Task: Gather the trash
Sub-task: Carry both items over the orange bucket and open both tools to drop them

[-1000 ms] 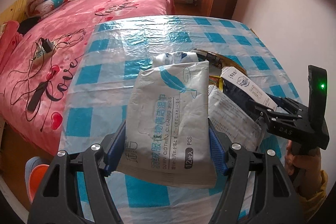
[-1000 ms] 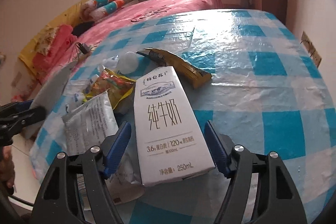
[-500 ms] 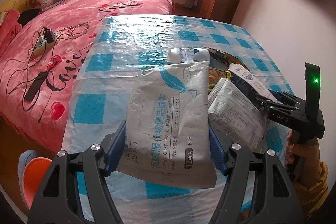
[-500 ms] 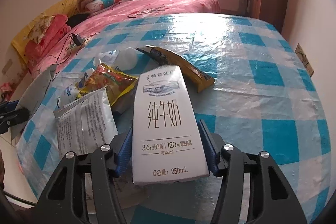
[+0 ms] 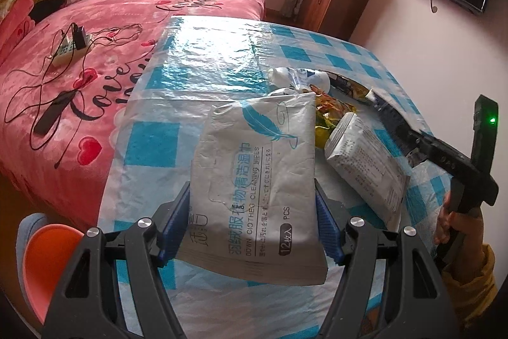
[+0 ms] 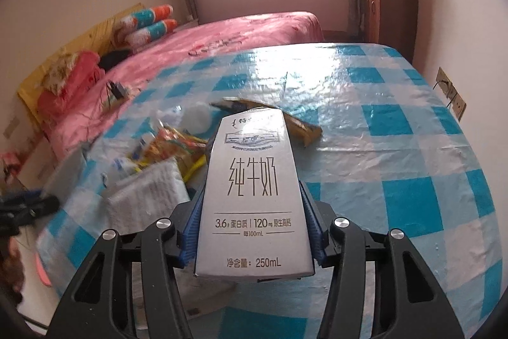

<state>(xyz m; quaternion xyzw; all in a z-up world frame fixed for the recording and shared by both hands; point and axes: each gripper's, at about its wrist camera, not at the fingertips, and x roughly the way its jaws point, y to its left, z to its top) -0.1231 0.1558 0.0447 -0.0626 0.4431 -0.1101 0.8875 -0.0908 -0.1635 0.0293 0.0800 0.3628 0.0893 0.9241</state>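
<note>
Presently, the left gripper (image 5: 252, 227) is clamping a wipes packet (image 5: 257, 180) and the right gripper (image 6: 250, 231) is clamping a milk carton (image 6: 250, 193), each lying lengthwise away from the fingers, above the table (image 6: 397, 148) where wrappers (image 6: 177, 145) are remaining.

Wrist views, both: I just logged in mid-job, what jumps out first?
Each gripper has trash in it: the left gripper is clamped on a grey wipes packet, the right gripper on a white milk carton, both over the blue-checked table. Behind them a heap of wrappers lies near the table's left side, with a pink bed beyond.
</note>
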